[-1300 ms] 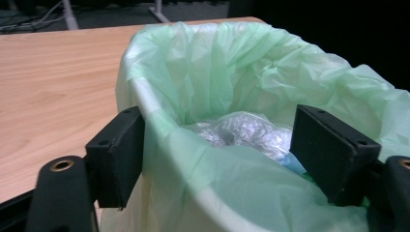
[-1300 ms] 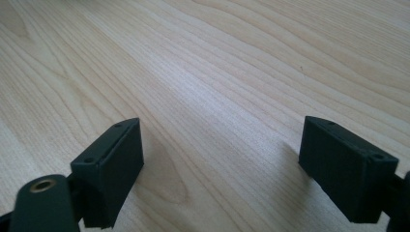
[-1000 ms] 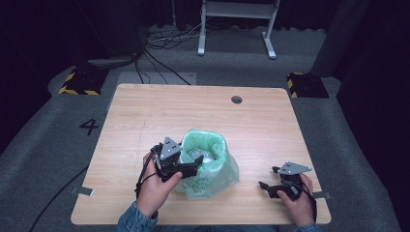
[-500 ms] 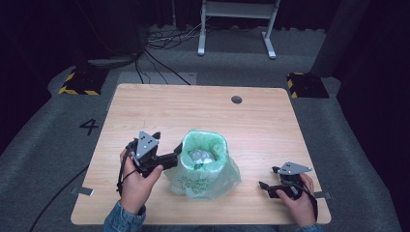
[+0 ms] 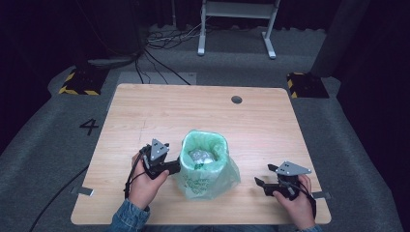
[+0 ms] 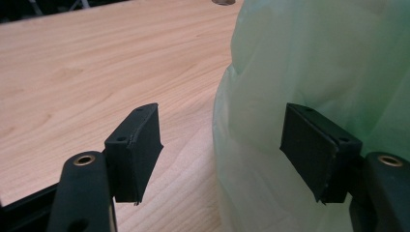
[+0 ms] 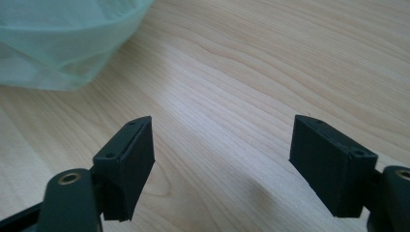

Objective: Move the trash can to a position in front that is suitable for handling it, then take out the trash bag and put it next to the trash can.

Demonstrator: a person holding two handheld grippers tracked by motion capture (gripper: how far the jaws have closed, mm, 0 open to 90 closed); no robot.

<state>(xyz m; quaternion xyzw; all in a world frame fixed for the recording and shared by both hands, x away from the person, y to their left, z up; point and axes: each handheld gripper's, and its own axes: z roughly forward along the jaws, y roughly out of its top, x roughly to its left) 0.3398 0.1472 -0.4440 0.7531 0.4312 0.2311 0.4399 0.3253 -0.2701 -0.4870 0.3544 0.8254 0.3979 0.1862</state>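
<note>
Lower centre of high view: left gripper (image 5: 175,166) moved back down against translucent green plastic bin bag (image 5: 208,166), jaws closing around film, unclamped | right gripper (image 5: 261,185) parked, jaws apart, narrowing | bag grab likely next

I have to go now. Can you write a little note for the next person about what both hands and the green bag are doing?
Left hand-held gripper: open at the side of the green bag, its jaws have just been closing, bag film by one pad, no grip yet.
Right hand-held gripper: open, nothing between the jaws, low over the table right of the bag.
Bag: stands upright mid-table, mouth open, something crumpled inside.
Done: left is in place.
Left: grip the bag.
</note>
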